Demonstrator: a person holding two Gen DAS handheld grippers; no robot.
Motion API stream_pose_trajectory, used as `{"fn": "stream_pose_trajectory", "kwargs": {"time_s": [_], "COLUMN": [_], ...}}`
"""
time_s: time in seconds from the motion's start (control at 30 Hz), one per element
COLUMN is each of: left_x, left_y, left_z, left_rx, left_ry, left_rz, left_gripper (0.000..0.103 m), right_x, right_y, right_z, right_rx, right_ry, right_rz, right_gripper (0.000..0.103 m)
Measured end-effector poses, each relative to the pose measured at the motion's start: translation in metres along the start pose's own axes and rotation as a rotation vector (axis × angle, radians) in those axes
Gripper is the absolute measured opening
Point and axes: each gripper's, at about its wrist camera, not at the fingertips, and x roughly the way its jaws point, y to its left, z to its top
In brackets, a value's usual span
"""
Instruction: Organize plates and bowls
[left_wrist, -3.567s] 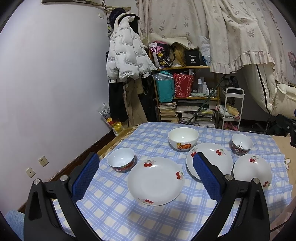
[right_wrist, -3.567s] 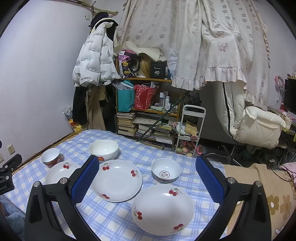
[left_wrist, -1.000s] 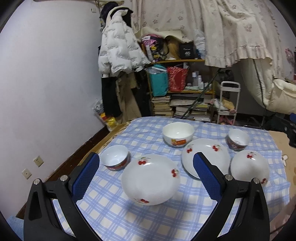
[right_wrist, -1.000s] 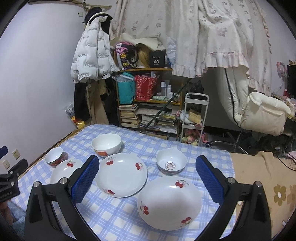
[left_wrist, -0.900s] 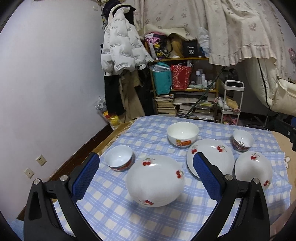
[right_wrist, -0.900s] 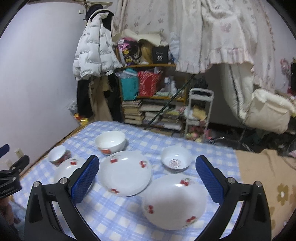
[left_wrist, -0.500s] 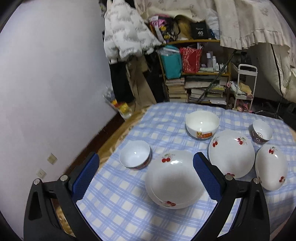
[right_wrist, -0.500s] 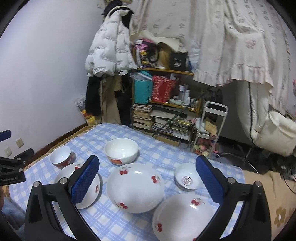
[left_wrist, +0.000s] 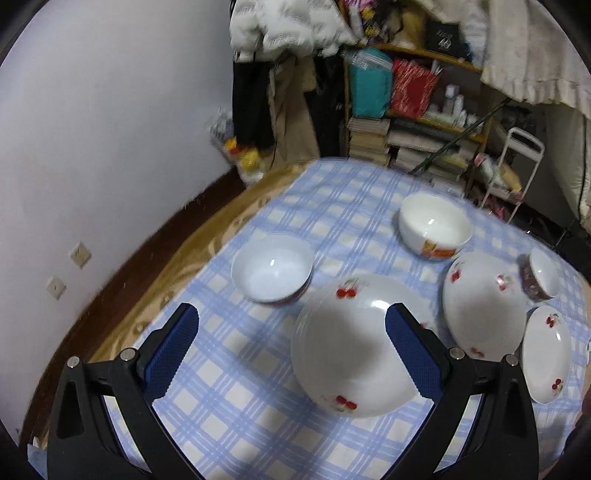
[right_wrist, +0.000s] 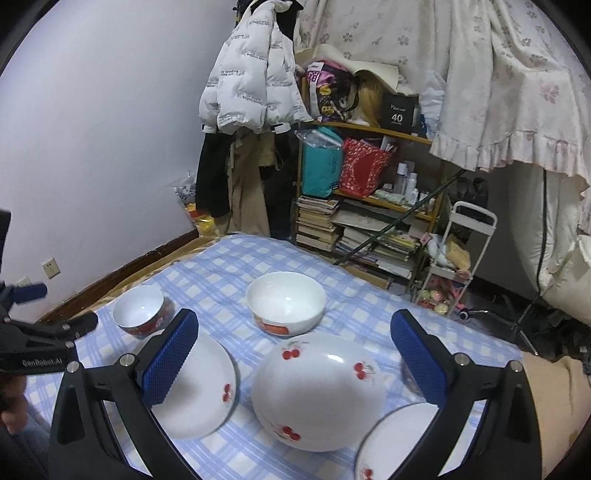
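3 cherry-print plates (left_wrist: 354, 350) and 3 bowls (left_wrist: 272, 266) lie spread on the blue-checked cloth (left_wrist: 332, 206) of the bench; the left hand-held gripper (left_wrist: 291, 354) and right hand-held gripper (right_wrist: 295, 360) both hover above them, jaws wide and holding nothing

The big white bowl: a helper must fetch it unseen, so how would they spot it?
On the blue checked tablecloth, look toward the bookshelf side. The big white bowl is the largest bowl, with an orange label on its side.
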Motion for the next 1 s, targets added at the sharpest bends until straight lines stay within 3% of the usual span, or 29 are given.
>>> {"fn": "stream_pose_trajectory", "kwargs": {"time_s": [0.2, 0.4, 0.57, 0.63, 1.0], "left_x": [0.037, 0.069, 0.095, 0.103, 0.135], "left_y": [0.011, 0.016, 0.010, 0.012, 0.015], "left_z": [-0.006, -0.016, -0.026, -0.030, -0.045], "left_rx": [-0.057, -0.074, -0.055, -0.066, -0.095], "left_ry": [0.114, 0.196, 0.240, 0.259, 0.379], "left_rz": [0.029, 0.030, 0.043, 0.032, 0.031], "left_gripper": [0.100, 0.100, 0.100, 0.100, 0.099], "right_x": [0.025, 0.054, 0.082, 0.091, 0.146], "right_y": [0.010, 0.028, 0.039, 0.041, 0.034], "right_z": [-0.001, -0.012, -0.024, -0.030, -0.061], "right_rx": [0.021, -0.066, -0.106, -0.108, -0.059], "right_ry": [0.007, 0.055, 0.117, 0.135, 0.292], "right_rz": [0.011, 0.048, 0.095, 0.106, 0.242], "right_gripper": [0.102, 0.091, 0.071, 0.058, 0.055]}}
